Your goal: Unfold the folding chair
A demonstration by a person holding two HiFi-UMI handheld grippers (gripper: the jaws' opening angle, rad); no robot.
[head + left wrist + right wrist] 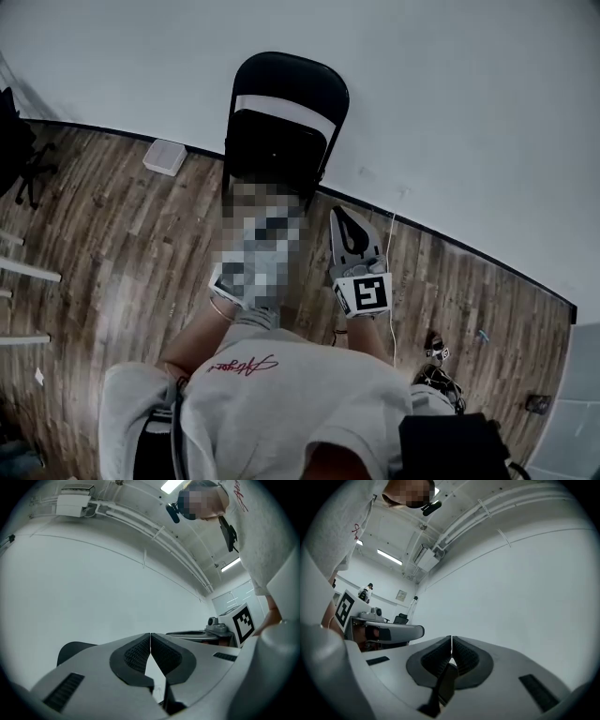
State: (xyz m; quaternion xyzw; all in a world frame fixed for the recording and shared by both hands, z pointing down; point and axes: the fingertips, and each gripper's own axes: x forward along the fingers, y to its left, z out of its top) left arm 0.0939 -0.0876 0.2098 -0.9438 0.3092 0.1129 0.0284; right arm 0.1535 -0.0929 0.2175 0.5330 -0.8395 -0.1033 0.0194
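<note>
Chair check: black metal folding chair [281, 131] stands folded flat, leaning on the white wall [469, 94], probably stowed that way. Left gripper [150, 639] and right gripper [451, 643] are both clenched on nothing and short of the chair, so no grasp has begun.

Side by side, left hand-held gripper [150, 638] and right hand-held gripper [451, 641] are closed, empty.

place: lab-like workroom | cues: bare white wall [450, 112], wood-plank floor [122, 234], ceiling strip lights [389, 557], exposed conduits [154, 531]
</note>
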